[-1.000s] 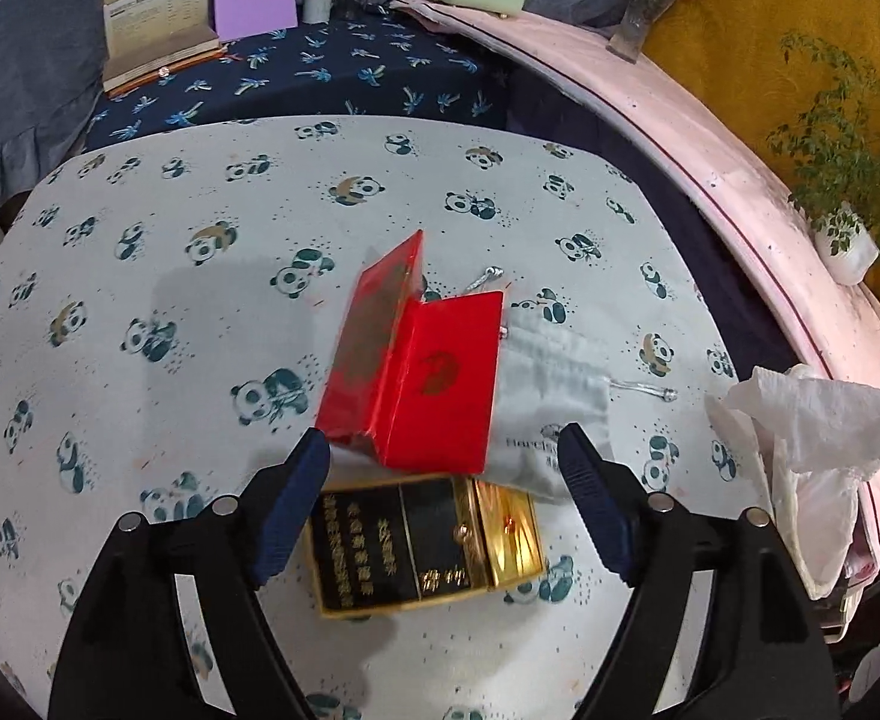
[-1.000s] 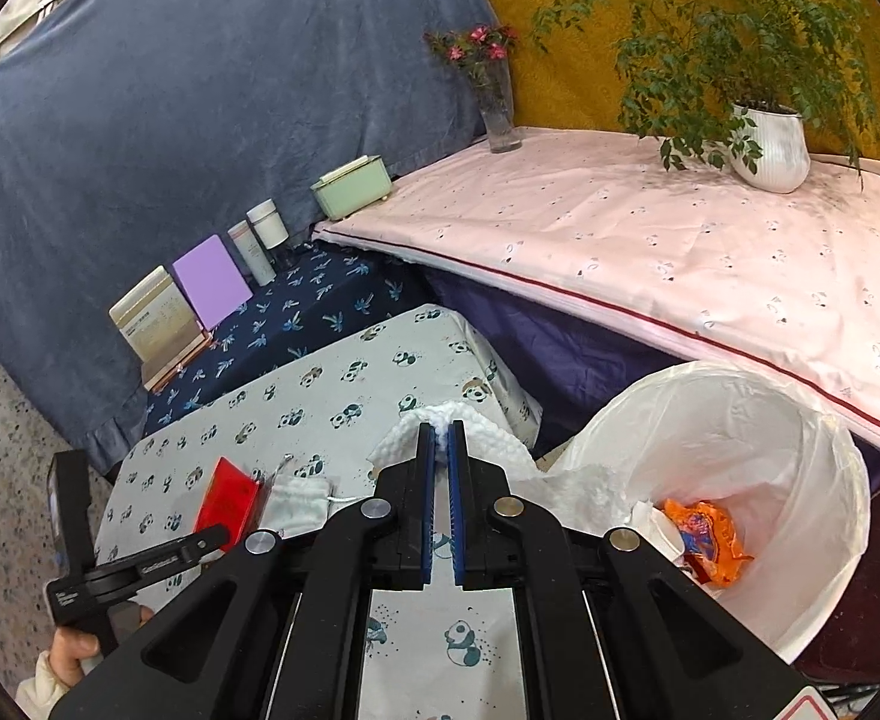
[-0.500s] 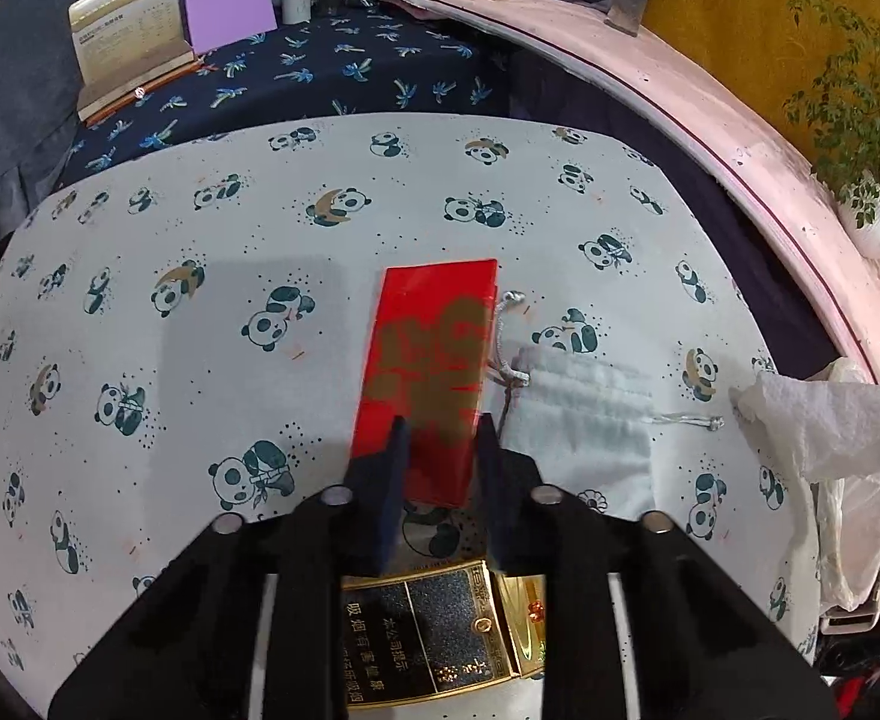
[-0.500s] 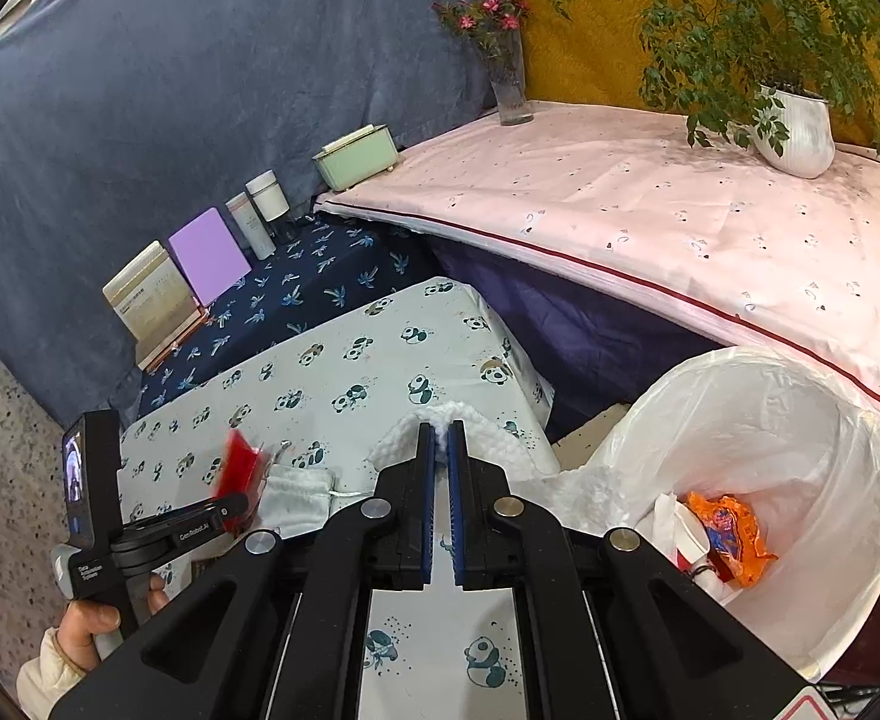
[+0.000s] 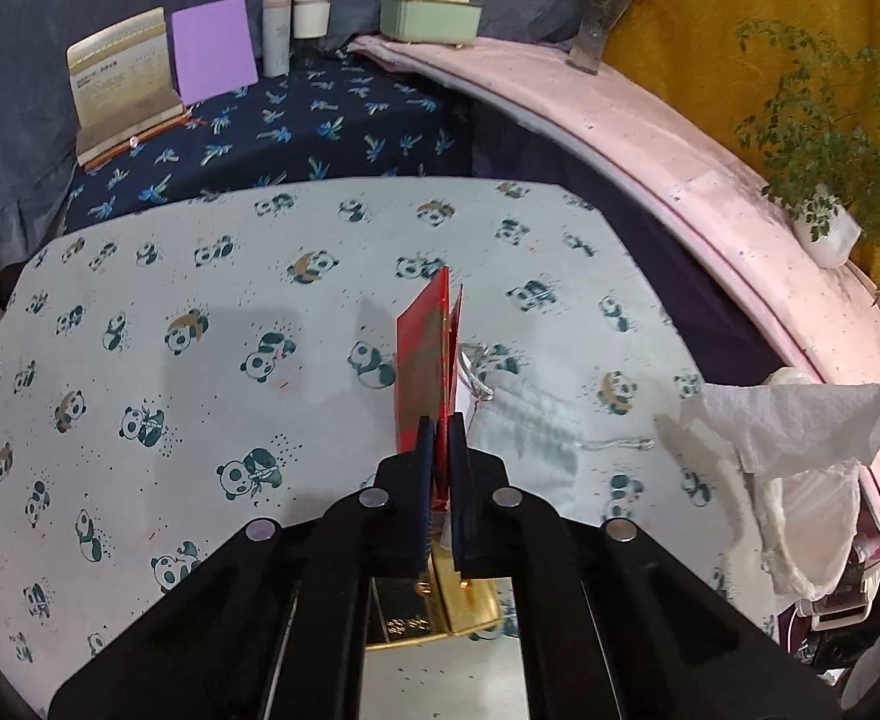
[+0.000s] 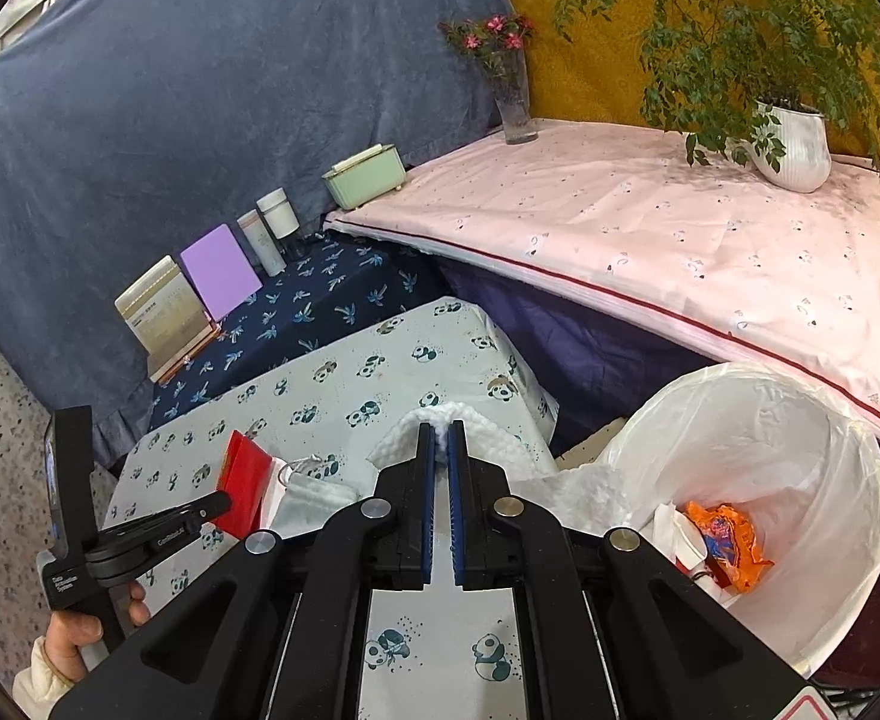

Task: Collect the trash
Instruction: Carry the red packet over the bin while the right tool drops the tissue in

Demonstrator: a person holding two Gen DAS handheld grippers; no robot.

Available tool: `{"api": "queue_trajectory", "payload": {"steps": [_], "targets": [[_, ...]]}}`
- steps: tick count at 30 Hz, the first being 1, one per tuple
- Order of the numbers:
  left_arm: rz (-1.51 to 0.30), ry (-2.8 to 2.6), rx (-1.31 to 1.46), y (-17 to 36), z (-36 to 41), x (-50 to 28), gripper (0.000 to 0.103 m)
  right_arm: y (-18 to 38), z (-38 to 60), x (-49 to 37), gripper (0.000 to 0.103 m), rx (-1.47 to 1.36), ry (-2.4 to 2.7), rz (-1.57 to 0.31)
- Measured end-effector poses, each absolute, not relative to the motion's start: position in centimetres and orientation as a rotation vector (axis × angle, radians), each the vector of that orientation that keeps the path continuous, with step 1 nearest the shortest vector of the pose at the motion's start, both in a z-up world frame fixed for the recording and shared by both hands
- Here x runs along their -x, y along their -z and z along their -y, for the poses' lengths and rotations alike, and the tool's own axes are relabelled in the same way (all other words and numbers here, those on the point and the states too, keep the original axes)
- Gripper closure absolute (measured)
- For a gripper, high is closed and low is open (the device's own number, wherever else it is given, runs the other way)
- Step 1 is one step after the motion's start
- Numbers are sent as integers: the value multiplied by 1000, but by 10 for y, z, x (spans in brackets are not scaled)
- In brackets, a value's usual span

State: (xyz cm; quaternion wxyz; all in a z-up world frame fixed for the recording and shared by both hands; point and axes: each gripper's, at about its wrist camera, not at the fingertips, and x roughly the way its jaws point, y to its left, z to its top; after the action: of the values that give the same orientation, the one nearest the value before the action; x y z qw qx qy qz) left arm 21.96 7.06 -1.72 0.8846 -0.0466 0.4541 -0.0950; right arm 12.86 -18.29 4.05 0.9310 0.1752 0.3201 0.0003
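My left claw tilts steeply down over the panda-print table, clamped on the red card. Card stands on edge, folded, gold print on its face, lifted beside a grey pouch. Right claw pinches a white paper towel near the bin.

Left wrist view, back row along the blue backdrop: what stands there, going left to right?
Beige card on a stand → purple card → tall tube → white jar → green box → flower vase.

red envelope stands on edge, pinched upright; crumpled white tissue hangs clamped beside the bin.
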Motion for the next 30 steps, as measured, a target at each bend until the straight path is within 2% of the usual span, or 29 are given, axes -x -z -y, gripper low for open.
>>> {"api": "queue_trajectory", "payload": {"steps": [18,30], "targets": [[-772,422,43,-71,23,-166,99,-72,228,-80,99,-390,59,-545],[-802,612,-29,-68,114,-139,99,-67,288,-43,99,-448,171,-516]]}}
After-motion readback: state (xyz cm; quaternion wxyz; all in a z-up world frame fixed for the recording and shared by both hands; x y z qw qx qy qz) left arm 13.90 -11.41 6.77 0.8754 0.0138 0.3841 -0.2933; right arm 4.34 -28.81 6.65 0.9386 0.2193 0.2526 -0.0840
